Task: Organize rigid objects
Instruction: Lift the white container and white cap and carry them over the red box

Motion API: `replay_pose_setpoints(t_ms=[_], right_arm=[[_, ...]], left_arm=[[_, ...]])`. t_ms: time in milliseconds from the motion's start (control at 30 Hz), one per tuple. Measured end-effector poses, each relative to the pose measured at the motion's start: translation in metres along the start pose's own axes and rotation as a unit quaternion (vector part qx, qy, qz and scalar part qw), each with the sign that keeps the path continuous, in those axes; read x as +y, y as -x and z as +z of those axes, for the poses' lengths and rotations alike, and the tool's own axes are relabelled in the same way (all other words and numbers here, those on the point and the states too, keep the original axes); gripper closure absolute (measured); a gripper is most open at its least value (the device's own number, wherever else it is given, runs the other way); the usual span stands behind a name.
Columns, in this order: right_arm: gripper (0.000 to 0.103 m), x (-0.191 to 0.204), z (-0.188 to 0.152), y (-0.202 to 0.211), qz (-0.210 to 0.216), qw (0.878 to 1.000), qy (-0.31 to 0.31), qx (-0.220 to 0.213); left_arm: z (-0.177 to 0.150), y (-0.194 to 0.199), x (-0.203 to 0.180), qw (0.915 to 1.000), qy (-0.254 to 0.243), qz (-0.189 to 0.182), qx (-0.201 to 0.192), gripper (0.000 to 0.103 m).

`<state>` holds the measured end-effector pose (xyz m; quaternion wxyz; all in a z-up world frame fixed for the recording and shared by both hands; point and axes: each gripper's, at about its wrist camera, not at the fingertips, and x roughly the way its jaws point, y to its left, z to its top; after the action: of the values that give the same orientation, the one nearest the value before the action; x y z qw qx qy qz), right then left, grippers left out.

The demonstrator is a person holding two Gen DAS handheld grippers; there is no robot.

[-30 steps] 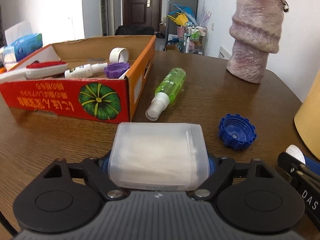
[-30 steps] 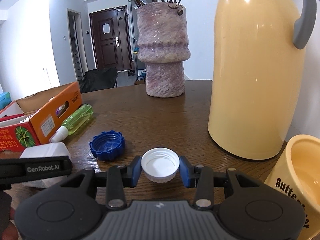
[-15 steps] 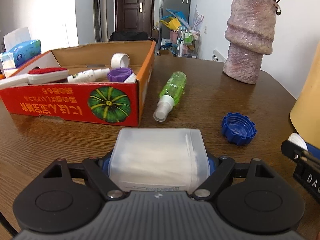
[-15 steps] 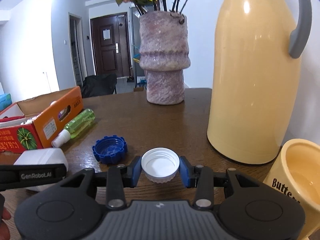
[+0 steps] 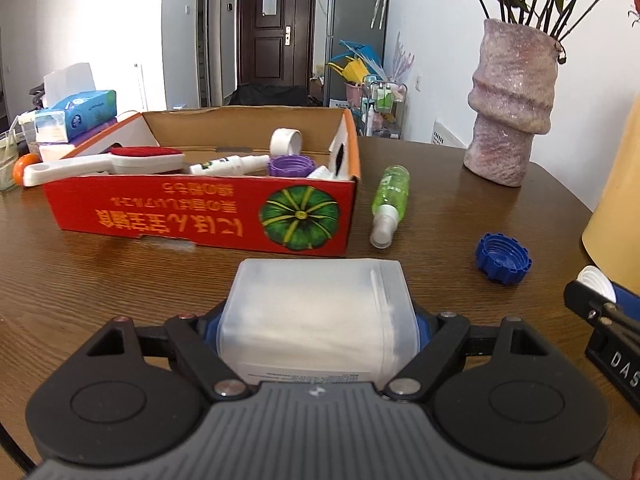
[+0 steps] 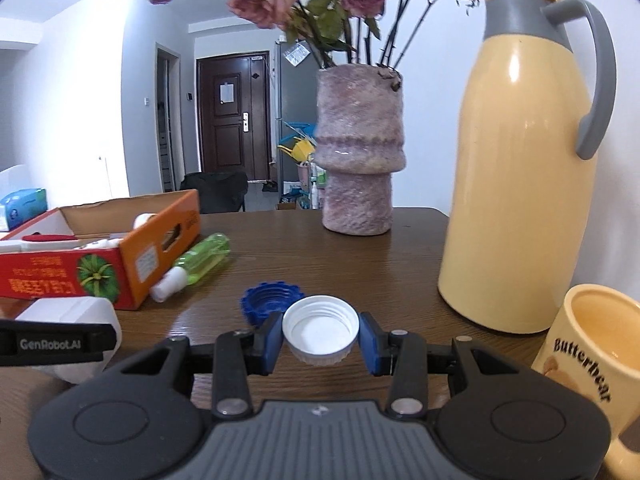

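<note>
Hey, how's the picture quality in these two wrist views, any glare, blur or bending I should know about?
Left wrist view: sharp, but the fisheye bows the table edge and darkens the corners; a soft sheen lies on the wood beside the cardboard box. Right wrist view: bright window glare streaks the yellow thermos, the vase looks slightly soft, and the mug is stretched at the frame edge.

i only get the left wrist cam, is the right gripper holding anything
Observer: Yes, the right gripper is shut on a white cap, open side up.
Operator: what's off to its right
Observer: A yellow mug lettered Butterbear stands beside the yellow thermos jug.
Operator: does the jug have a handle
Observer: Yes, a grey handle on its right side.
</note>
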<state>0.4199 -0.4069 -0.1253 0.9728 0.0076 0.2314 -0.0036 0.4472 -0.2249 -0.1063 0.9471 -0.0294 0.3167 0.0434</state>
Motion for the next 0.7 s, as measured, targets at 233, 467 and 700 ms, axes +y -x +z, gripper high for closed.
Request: replay_pose_setpoints(t_ms=[233, 467, 700], right_arm=[[0.063, 0.031, -0.006, 0.015, 0.015, 1.000, 0.006, -0.009], [0.063, 0.061, -0.008, 0.025, 0.026, 0.999, -0.001, -0.019], [0.063, 0.098, -0.008, 0.030, 0.038, 0.999, -0.006, -0.031]], left_arm=[[0.000, 0.014, 0.026, 0.9999, 0.003, -0.005, -0.013, 0.020], [0.006, 0.026, 0.059, 0.9994, 0.016, -0.005, -0.031, 0.020], [0.015, 0.032, 0.092, 0.9986, 0.028, -0.001, -0.045, 0.020]])
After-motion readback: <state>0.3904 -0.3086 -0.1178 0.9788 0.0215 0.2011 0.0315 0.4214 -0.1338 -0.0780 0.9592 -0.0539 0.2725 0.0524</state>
